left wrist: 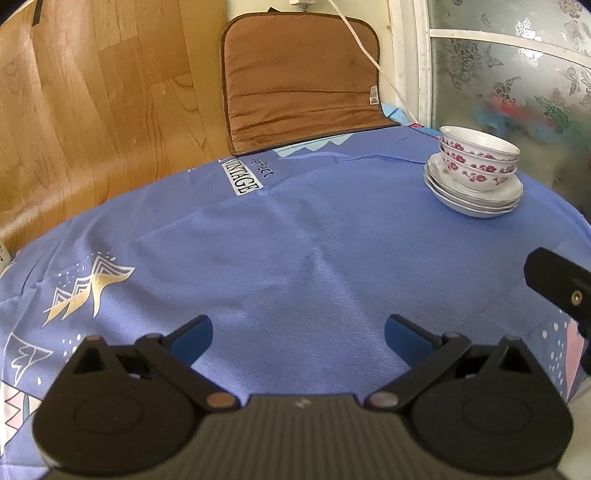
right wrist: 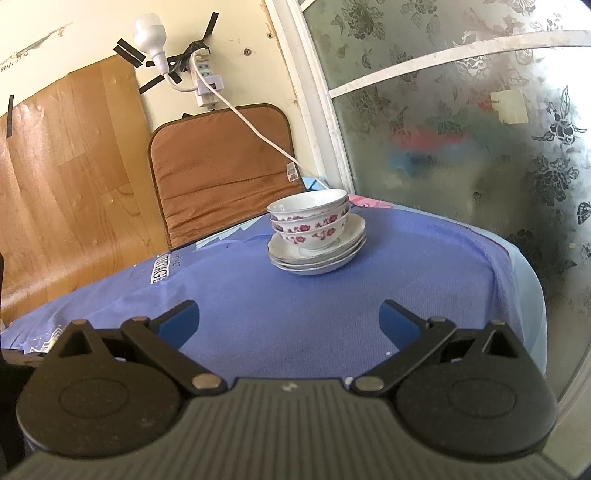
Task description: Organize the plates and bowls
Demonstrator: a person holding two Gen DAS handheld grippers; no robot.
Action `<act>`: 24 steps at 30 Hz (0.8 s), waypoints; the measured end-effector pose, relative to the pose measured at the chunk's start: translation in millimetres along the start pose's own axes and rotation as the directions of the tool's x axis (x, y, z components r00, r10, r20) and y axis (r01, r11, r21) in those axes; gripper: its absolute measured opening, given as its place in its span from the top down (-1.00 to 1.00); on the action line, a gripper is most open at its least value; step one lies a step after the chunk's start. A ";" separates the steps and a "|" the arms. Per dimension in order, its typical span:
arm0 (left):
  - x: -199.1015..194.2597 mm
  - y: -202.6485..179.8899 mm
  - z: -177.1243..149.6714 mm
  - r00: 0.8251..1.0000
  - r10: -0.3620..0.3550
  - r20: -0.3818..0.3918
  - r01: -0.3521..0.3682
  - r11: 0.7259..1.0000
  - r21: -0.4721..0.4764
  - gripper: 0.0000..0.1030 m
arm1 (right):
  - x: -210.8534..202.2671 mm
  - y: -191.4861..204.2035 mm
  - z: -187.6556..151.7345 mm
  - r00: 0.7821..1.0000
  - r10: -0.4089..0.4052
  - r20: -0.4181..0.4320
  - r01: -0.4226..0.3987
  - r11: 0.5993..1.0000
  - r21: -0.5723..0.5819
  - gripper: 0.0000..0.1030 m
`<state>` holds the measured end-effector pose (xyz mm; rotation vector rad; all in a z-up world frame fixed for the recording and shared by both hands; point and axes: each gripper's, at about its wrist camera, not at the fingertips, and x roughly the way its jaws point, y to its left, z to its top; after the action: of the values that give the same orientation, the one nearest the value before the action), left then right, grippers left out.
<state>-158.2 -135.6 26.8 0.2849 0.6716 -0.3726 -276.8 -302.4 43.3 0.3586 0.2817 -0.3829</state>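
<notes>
While both grippers hang above it, the blue cloth (left wrist: 295, 229) takes up most of either view, spread over the table and printed with mountain shapes and a white "VINTAGE" label (left wrist: 242, 176). Behind it a brown cushion (left wrist: 301, 79) leans upright against the wall, with wood-grain panelling (left wrist: 92, 103) to its left and a frosted, flower-patterned glass door (right wrist: 461, 147) to its right.

Only the right wrist view takes in the wall above the cushion: a white bulb (right wrist: 149, 31) on a bent stem, a power strip (right wrist: 207, 79) held with strips of black tape, and a white cord (right wrist: 255, 129) running down across the cushion. The left wrist view shows just a stretch of that cord, yet it alone catches the gold and white mountain print (left wrist: 88, 288) near the front of the cloth and a black part of the other gripper at its right edge.

Toward the far right of the cloth, near the glass door, a stack of white plates (right wrist: 317, 254) rests on the fabric, and nested rose-patterned bowls (right wrist: 310, 218) sit on top of it.

The left gripper (left wrist: 298, 338) has its blue-padded fingers spread wide with nothing between them; the right gripper (right wrist: 289, 321) is likewise wide apart and empty, pointing at the stack but well short of it.
</notes>
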 end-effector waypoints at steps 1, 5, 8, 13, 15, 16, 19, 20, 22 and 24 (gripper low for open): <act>-0.1 -0.1 -0.1 1.000 0.002 0.001 -0.002 1.000 0.001 -1.00 | -0.2 0.0 -0.4 1.000 0.001 -0.001 -0.001 1.000 0.001 -1.00; -0.6 -0.8 -1.3 1.000 0.003 0.001 -0.003 1.000 0.006 -1.00 | 0.5 -0.5 -1.4 1.000 0.005 -0.012 -0.005 1.000 0.010 -1.00; -1.0 -0.9 -1.9 1.000 0.004 0.001 -0.004 1.000 0.009 -1.00 | 0.9 -1.6 -1.6 1.000 0.006 -0.018 -0.006 1.000 0.017 -1.00; -1.2 -0.9 -2.2 1.000 0.004 0.001 -0.004 1.000 0.009 -1.00 | -0.7 -2.9 -2.3 1.000 0.005 -0.017 -0.005 1.000 0.024 -1.00; -1.6 -1.1 -2.6 1.000 0.004 0.001 -0.004 1.000 0.010 -1.00 | -0.7 -3.2 -2.4 1.000 0.005 -0.017 -0.005 1.000 0.026 -1.00; -1.7 -1.0 -3.4 1.000 0.004 0.001 -0.004 1.000 0.011 -1.00 | -1.0 -3.3 -2.5 1.000 0.005 -0.016 -0.004 1.000 0.027 -1.00; -2.1 -1.6 -4.4 1.000 0.003 0.002 -0.004 1.000 0.013 -1.00 | -1.4 -4.0 -2.2 1.000 0.003 -0.015 -0.003 1.000 0.030 -1.00; -2.4 -1.8 -4.8 1.000 0.003 0.002 -0.003 1.000 0.013 -1.00 | -1.3 -4.4 -2.1 1.000 0.003 -0.014 -0.003 1.000 0.031 -1.00; -2.3 -2.5 -5.3 1.000 0.002 0.001 -0.002 1.000 0.016 -1.00 | -1.3 -4.9 -2.0 1.000 0.002 -0.014 -0.002 0.999 0.032 -1.00; -2.3 -3.4 -5.8 1.000 0.003 -0.001 -0.002 1.000 0.020 -1.00 | -1.2 -5.1 -2.0 1.000 0.002 -0.015 -0.001 0.999 0.034 -1.00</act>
<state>-164.5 -135.9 23.5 0.3051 0.6692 -0.3769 -280.4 -305.7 40.5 0.3948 0.2897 -0.3841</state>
